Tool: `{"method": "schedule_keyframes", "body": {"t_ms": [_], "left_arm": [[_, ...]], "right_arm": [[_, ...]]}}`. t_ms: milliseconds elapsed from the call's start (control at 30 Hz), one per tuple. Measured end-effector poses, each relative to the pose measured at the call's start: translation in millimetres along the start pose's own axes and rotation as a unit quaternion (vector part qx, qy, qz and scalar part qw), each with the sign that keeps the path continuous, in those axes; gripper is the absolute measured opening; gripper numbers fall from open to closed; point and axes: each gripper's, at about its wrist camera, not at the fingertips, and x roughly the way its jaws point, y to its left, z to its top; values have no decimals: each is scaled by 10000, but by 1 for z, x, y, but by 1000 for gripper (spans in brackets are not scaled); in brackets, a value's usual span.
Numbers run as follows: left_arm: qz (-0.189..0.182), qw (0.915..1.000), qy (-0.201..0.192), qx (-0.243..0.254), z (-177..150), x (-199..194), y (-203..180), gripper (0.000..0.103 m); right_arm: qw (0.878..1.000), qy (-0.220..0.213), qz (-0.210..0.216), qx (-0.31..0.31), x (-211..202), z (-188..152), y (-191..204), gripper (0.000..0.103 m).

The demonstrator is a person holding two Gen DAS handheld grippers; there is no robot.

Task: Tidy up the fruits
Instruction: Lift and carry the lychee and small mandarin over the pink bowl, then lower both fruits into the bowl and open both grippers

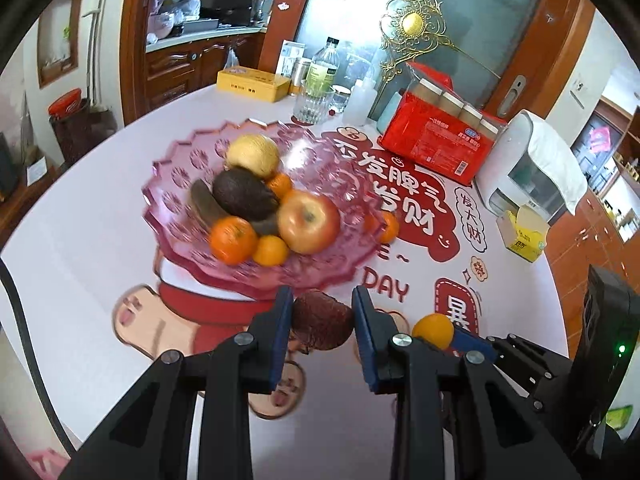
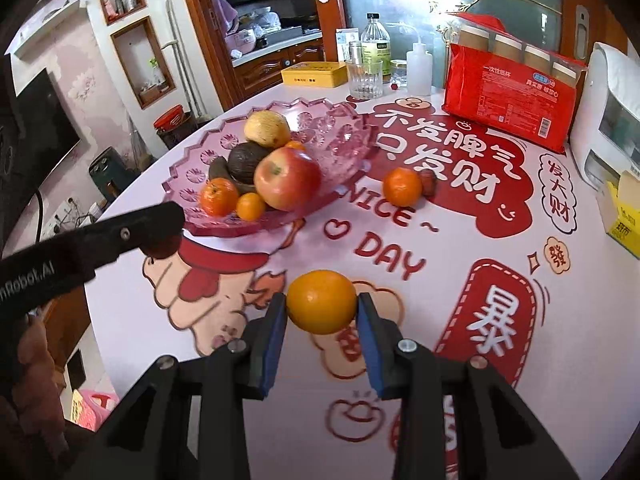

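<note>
A pink glass fruit bowl [image 1: 176, 184] [image 2: 192, 172] holds a red apple [image 1: 309, 222] [image 2: 287, 179], a yellow pear [image 1: 253, 155], a dark avocado [image 1: 244, 194], a brown fruit and small oranges. My left gripper [image 1: 322, 322] is shut on a dark red-brown fruit [image 1: 322, 322], just in front of the bowl. My right gripper [image 2: 321, 304] is shut on an orange [image 2: 321, 302], which also shows in the left wrist view [image 1: 433, 330]. A loose tangerine [image 2: 402, 187] and a small red fruit [image 2: 429, 182] lie on the table right of the bowl.
The round table [image 2: 440, 280] has a red-and-white printed cover. At the back stand a glass [image 2: 363, 78], bottles [image 2: 375, 46], a yellow tin [image 2: 314, 73] and a red cup pack [image 2: 510, 100]. A white appliance [image 2: 608, 128] and a yellow box [image 2: 624, 216] sit at the right.
</note>
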Motion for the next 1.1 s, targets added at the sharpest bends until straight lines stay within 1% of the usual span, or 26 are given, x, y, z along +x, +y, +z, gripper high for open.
{"method": "schedule_keyframes", "body": {"t_ms": [333, 467, 667, 900, 1100], "left_arm": [[-54, 9997, -28, 245, 37, -2, 51, 29], [-98, 9991, -1, 403, 51, 4, 66, 29], [-203, 9982, 101, 559, 64, 17, 85, 29], [-290, 9969, 315, 666, 75, 36, 101, 29], [-376, 9949, 495, 794, 80, 50, 105, 29]], "right_arm": [[9992, -158, -69, 361, 7, 16, 49, 35], [9983, -180, -2, 560, 14, 21, 63, 35], [9966, -343, -1, 748, 28, 32, 83, 35], [9942, -468, -96, 967, 44, 43, 90, 36], [9919, -411, -170, 1189, 57, 51, 86, 36]]}}
